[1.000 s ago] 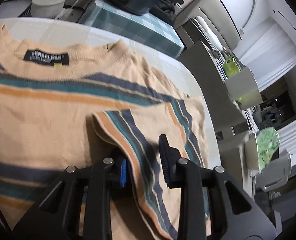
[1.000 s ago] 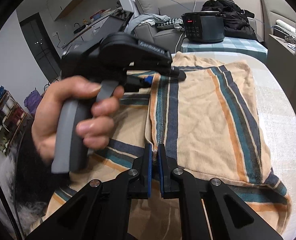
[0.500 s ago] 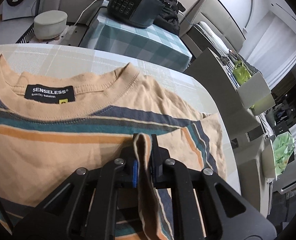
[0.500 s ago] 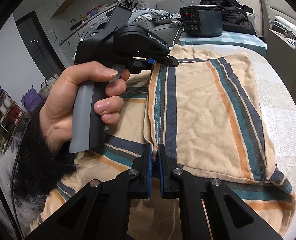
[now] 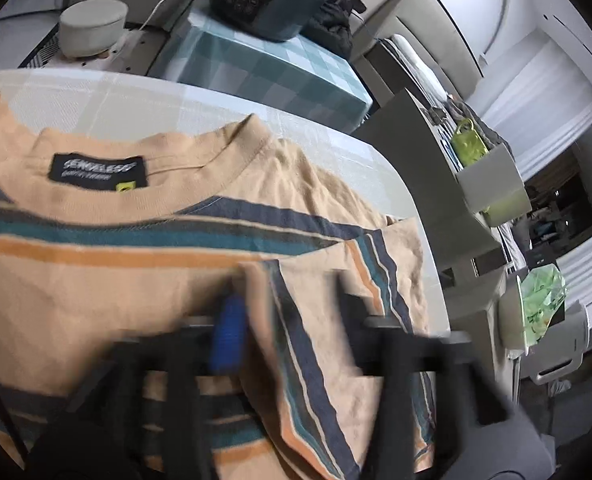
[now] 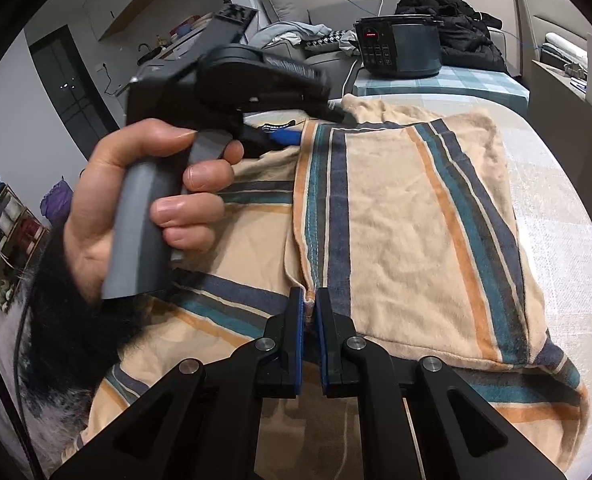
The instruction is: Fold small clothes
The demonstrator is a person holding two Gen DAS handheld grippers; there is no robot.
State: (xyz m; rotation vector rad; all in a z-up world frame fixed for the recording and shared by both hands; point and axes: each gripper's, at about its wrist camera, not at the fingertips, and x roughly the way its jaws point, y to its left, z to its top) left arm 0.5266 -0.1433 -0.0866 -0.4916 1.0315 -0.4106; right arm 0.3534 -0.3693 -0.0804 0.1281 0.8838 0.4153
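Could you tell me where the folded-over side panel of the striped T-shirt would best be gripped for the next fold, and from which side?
Probably along its free hemmed edge, approached from the near hem end. That edge lies doubled and slightly raised on the striped T-shirt, so jaws can slip around it. The right gripper is already shut there; the left gripper is opening beside the collar end.

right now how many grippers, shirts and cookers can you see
grippers: 2, left gripper opening over the fold, right gripper pinching the edge
striped shirt: 1
black cooker: 1
total: 4
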